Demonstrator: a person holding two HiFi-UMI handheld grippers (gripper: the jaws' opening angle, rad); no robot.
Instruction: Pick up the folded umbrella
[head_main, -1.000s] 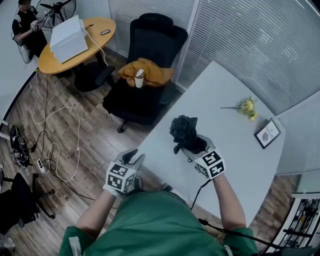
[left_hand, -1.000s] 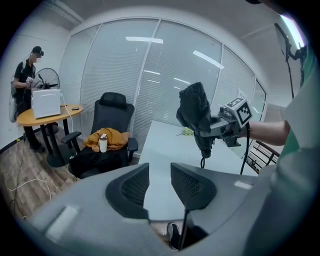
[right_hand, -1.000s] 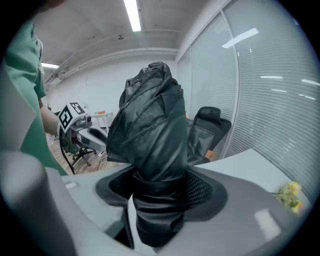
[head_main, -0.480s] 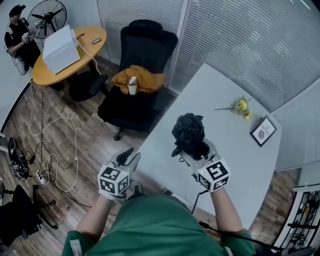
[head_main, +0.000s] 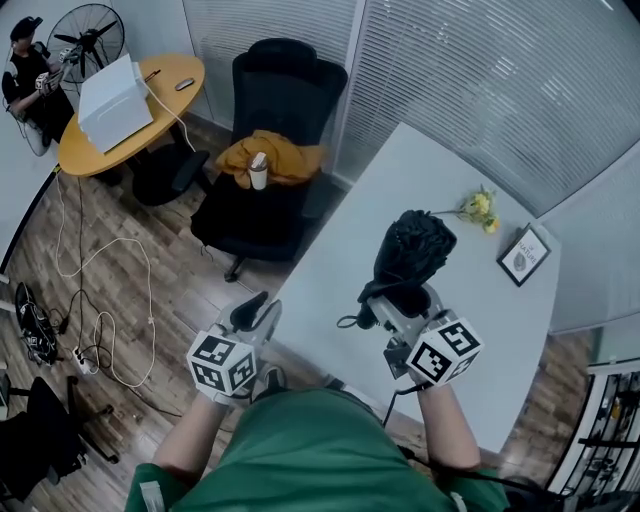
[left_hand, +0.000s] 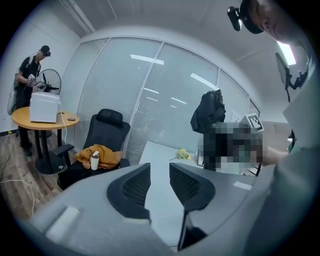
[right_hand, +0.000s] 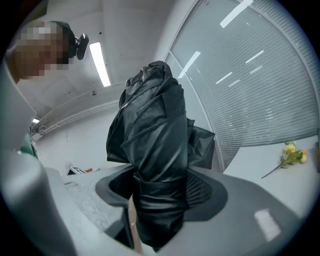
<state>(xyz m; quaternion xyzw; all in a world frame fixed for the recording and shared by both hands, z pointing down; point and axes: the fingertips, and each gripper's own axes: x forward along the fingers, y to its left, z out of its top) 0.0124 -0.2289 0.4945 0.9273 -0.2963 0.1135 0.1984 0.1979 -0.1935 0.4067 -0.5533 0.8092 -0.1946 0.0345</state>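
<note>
The folded black umbrella (head_main: 411, 255) is lifted off the white table (head_main: 420, 190) and stands nearly upright in my right gripper (head_main: 400, 305), which is shut on its lower part. In the right gripper view the umbrella (right_hand: 155, 165) fills the space between both pads, its crumpled fabric rising above them. My left gripper (head_main: 252, 312) hovers beyond the table's left edge over the floor. Its jaws are closing with a narrow gap and nothing between them (left_hand: 159, 184). The left gripper view also shows the raised umbrella (left_hand: 208, 111).
A black office chair (head_main: 270, 150) with an orange cloth (head_main: 270, 158) and a cup (head_main: 258, 172) stands left of the table. Yellow flowers (head_main: 478, 207) and a small picture frame (head_main: 522, 255) lie at the table's far side. A round wooden table (head_main: 130, 110), a person and floor cables sit at the left.
My right gripper has risen and rolled, lifting the umbrella off the table and turning it more upright. My left gripper has risen a little and its jaws have narrowed.
</note>
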